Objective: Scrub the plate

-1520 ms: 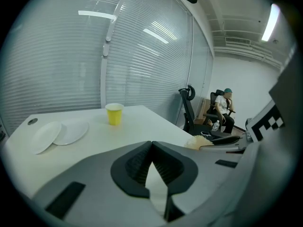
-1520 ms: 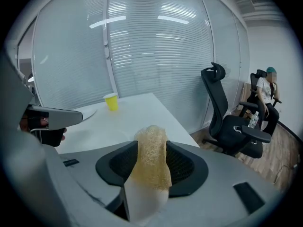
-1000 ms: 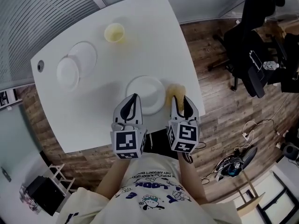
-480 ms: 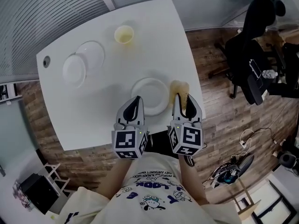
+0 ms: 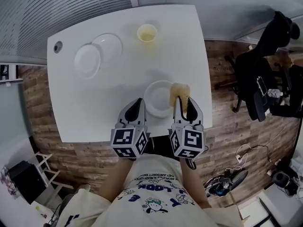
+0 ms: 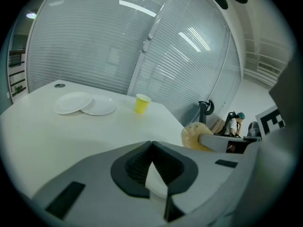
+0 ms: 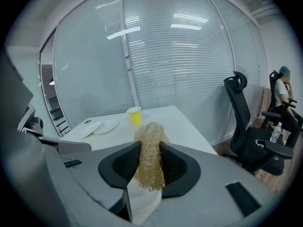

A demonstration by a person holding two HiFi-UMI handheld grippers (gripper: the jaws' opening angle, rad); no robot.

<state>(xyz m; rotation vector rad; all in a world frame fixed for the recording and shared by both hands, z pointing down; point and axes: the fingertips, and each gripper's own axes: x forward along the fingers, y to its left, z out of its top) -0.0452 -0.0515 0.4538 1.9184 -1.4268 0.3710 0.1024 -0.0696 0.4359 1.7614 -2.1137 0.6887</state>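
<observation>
A white plate (image 5: 156,97) lies near the table's front edge. To its right, a golden fibrous scrubber (image 5: 180,91) overlaps the rim. My right gripper (image 5: 182,101) is shut on it. The scrubber (image 7: 150,161) fills the gap between that gripper's (image 7: 150,146) black pads, and the jaws have just been closing on it. My left gripper (image 5: 138,103) sits at the plate's left rim. In the left gripper view its tips (image 6: 151,144) meet, with only white surface showing behind them. The scrubber (image 6: 193,135) also shows at the right of that view.
A yellow cup (image 5: 147,33) stands at the table's far side. Two overlapping white plates (image 5: 90,56) lie at the far left, next to a round hole (image 5: 57,45) in the white table (image 5: 94,108). A black office chair (image 5: 265,79) stands on the wood floor to the right.
My right gripper has lifted slightly with the scrubber, which now hangs over the plate's right rim. The left gripper has rolled and shifted a little. The head view has swung, squaring up the table.
</observation>
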